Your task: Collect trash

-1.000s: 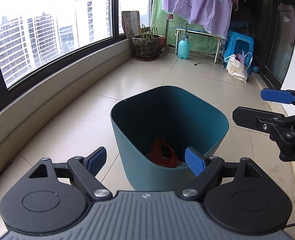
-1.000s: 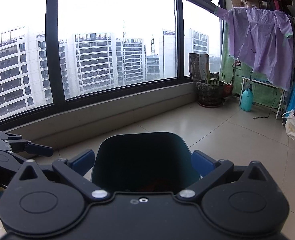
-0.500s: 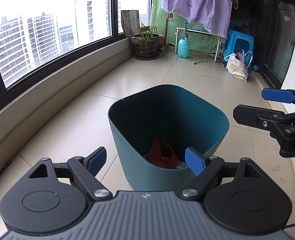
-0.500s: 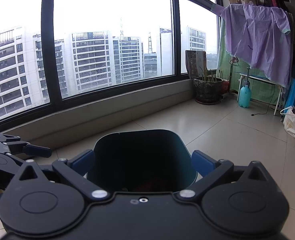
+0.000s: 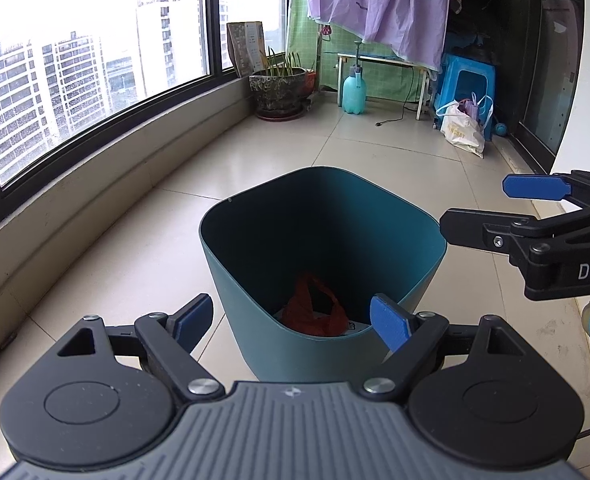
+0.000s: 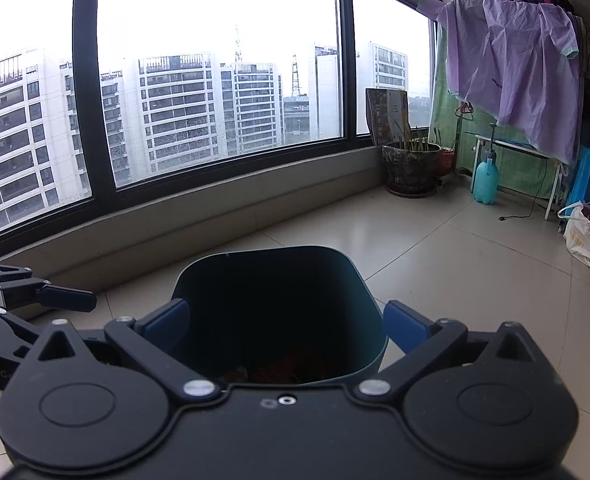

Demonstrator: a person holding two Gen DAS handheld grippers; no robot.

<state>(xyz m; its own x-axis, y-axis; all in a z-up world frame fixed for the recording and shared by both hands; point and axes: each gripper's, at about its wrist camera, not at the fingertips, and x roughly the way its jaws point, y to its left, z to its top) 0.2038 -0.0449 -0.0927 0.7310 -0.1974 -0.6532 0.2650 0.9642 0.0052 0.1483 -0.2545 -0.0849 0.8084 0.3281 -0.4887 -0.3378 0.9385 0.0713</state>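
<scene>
A tiled balcony floor runs along a curved window, with a plant pot, a spray bottle and a white bag at the far end, well apart from the work area.

A teal bin stands upright on the floor, mouth open to both cameras. A red bag lies at its bottom, with some pale scraps beside it. Judged from this, trash is already collected in the bin, and the bin sits centrally so that either tool can reach over its rim.

The left gripper is set wide and holds nothing; its fingers straddle the near wall of the bin, apart from it. It tilts down toward the bin's mouth, which gives a clear view inside.

The right gripper is also wide and empty, with the bin framed between its fingers. It points at a shallower downward angle. In the left view it reaches in from the right, just beside the bin's rim, with no visible contact.

No loose trash shows on the visible floor.
</scene>
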